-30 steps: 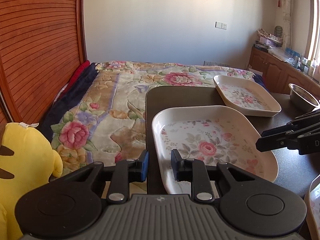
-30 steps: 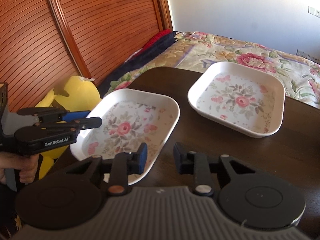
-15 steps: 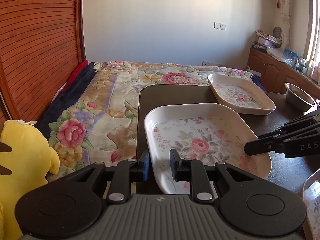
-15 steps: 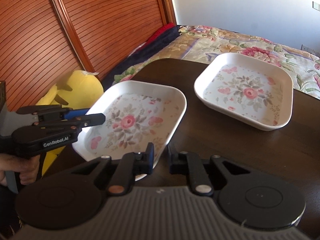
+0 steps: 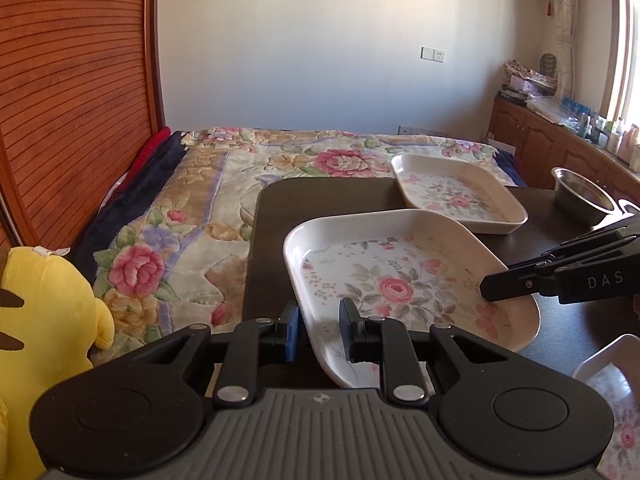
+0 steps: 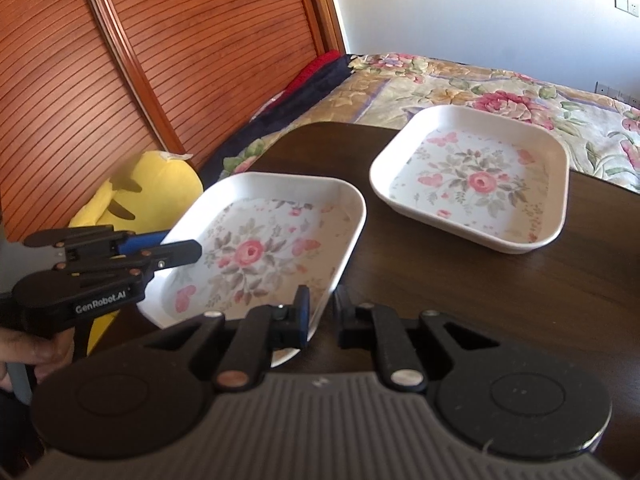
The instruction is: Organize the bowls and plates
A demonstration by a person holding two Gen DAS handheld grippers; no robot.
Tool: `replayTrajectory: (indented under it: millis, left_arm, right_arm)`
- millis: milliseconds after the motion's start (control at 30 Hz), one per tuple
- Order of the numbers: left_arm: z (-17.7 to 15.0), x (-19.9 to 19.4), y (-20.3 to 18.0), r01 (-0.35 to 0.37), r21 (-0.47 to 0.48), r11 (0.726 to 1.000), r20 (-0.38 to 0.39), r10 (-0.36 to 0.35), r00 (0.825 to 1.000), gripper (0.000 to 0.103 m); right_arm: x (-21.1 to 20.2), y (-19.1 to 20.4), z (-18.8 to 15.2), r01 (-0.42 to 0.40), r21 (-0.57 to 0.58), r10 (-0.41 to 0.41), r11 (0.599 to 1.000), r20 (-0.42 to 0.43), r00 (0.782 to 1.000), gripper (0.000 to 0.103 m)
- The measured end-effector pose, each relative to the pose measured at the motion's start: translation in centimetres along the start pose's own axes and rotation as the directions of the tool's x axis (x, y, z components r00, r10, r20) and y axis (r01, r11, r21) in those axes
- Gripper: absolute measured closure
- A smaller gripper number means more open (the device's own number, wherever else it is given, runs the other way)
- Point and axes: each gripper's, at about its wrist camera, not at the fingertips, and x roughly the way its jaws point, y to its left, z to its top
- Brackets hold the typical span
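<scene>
Both grippers are clamped on the near floral plate [image 6: 264, 252] right now: left gripper [image 5: 319, 330] has its jaws pinching the rim at one edge, right gripper [image 6: 320, 320] pinching the rim at the opposite side, so it's a two-handed hold on one dish at the table's [image 6: 480, 300] near corner. Looks like the lift-and-stack step, w/ the plate gripped but, as far as I can tell, not yet clear of the wood. Next move prob. calls for both hands rising together, level, then carrying it to the second floral plate [image 6: 476, 180] farther back (same pattern, so likely nests). Both plates empty, nothing in them. Steel bowl [image 5: 582, 196] beyond at the far right, empty too from this angle. Yellow plush toy [image 6: 152, 188] sits off the table's edge.
</scene>
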Motion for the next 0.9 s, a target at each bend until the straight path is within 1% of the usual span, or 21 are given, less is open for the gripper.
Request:
replayTrajectory:
  millis: [500,900]
  left_arm:
    - [0.8,-3.3,-5.2,0.025,0.055,0.998,0.048,-0.027,0.998,0.08]
    - [0.0,-5.7,-9.0,0.057,0.082,0.995,0.066,-0.062,0.996,0.08]
  right_arm:
    - [-5.2,-1.6,-1.4,0.015,0.013,-0.016,1.0,0.075,0.997,0.089]
    - [-9.5,-2.8,-3.6,0.044,0.02,-0.046,0.999,0.115,0.992,0.089]
